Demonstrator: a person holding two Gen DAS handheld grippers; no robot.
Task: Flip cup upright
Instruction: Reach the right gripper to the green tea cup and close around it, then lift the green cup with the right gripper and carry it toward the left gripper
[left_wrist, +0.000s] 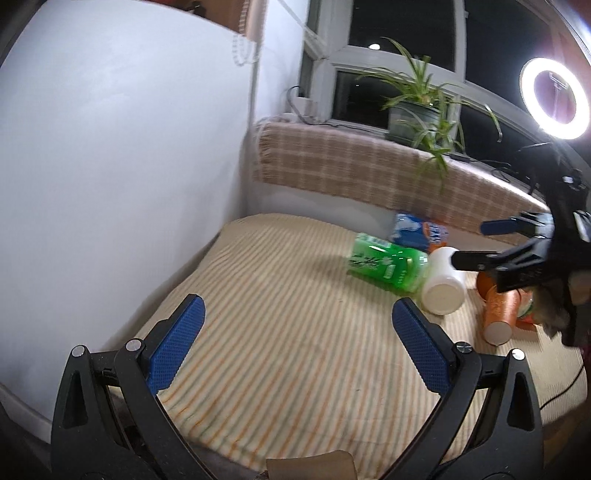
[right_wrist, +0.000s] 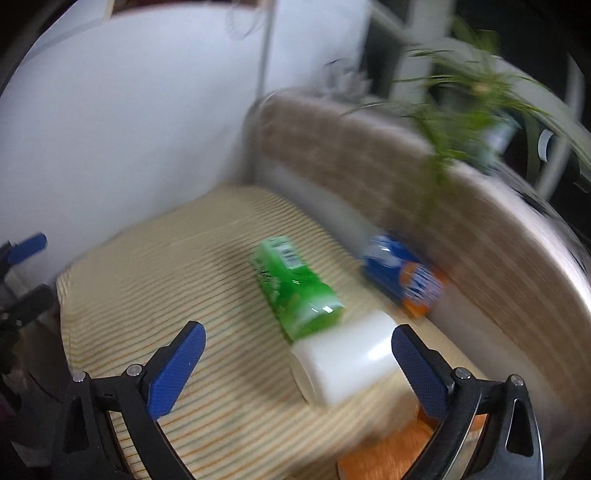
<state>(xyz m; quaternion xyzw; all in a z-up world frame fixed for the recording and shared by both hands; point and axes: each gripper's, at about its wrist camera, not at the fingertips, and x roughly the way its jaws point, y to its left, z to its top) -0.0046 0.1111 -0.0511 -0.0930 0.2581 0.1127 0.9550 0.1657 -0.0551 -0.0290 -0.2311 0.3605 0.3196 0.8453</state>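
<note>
A white cup (left_wrist: 445, 280) lies on its side on the striped cloth, its flat end toward me; in the right wrist view it (right_wrist: 347, 360) lies just inside my right finger. My right gripper (right_wrist: 297, 332) is open and low over the cloth, close to the cup; in the left wrist view it (left_wrist: 469, 242) hangs above the cup. My left gripper (left_wrist: 297, 306) is open and empty over bare cloth, well left of the cup.
A green bottle (left_wrist: 388, 266) lies against the cup. A blue and orange packet (left_wrist: 419, 232) sits behind it. An orange paper cup (left_wrist: 500, 314) lies at the right. A wall (left_wrist: 110, 184) stands at left; a sill with a plant (left_wrist: 417, 110) at the back.
</note>
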